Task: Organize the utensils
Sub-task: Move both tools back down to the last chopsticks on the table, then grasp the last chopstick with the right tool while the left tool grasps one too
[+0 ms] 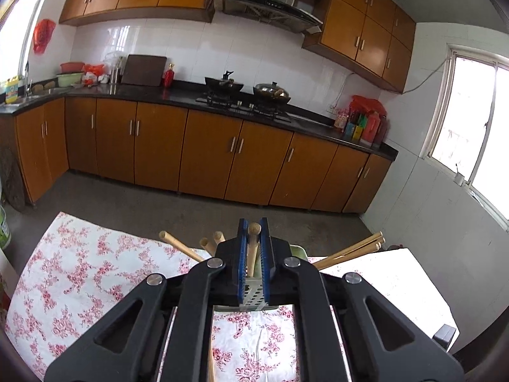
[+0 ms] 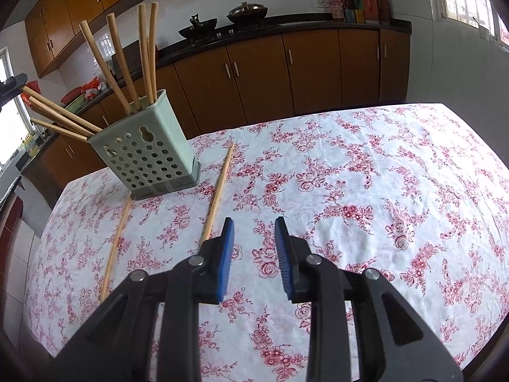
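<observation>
Chopsticks (image 2: pixel 218 191): two on tablecloth (image 2: pixel 366 191), eight in holder (image 2: pixel 149 156) (left fingers (image 1: pixel 243 254) clamp one; right fingers (image 2: pixel 224 254) apart).

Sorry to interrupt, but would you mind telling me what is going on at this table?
A person is sorting chopsticks into a green perforated holder on the floral tablecloth. The left gripper is shut on one chopstick above the holder, which already has several standing in it. The right gripper is open and holds nothing; two loose chopsticks lie on the cloth, one just beside its left finger.
</observation>
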Demonstrator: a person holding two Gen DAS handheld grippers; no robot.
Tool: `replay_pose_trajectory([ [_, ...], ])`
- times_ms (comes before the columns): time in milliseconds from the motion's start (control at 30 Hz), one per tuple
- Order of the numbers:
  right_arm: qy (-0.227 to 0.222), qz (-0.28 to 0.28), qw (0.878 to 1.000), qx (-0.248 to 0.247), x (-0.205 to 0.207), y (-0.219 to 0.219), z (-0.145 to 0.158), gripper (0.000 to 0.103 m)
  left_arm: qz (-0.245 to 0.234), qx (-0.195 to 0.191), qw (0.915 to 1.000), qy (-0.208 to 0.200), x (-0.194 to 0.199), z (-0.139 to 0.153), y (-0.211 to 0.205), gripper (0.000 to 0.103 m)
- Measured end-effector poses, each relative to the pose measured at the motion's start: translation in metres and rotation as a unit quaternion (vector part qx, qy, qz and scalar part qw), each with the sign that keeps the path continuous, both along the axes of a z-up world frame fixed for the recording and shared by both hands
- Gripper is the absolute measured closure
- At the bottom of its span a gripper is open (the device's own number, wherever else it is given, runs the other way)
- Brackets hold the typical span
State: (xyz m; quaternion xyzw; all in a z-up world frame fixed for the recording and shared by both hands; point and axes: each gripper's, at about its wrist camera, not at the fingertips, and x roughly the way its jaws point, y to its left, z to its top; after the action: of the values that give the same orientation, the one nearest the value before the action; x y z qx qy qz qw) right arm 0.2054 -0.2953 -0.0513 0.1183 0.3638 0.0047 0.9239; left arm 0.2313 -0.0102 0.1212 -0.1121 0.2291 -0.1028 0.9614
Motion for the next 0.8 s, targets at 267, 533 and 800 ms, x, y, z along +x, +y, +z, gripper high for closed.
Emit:
replay_pose_trajectory([
  [267,0.027,0.023,0.999,0.018,0.009,0.015,-0.019,0.075,0.035,0.009,0.9993,0.006,-0.019,-0.01,0.03,0.071],
  [533,0.07,0.065,0.995,-0.016,0.037,0.065,-0.048,0.069,0.065,0.043,0.9961,0.041,-0.032,-0.041,0.061,0.07],
  [800,0.083,0.042,0.993,-0.068,0.041,0.068,-0.064,0.094,0.068,0.058,0.9898,0.111,-0.031,-0.103,0.069,0.069],
])
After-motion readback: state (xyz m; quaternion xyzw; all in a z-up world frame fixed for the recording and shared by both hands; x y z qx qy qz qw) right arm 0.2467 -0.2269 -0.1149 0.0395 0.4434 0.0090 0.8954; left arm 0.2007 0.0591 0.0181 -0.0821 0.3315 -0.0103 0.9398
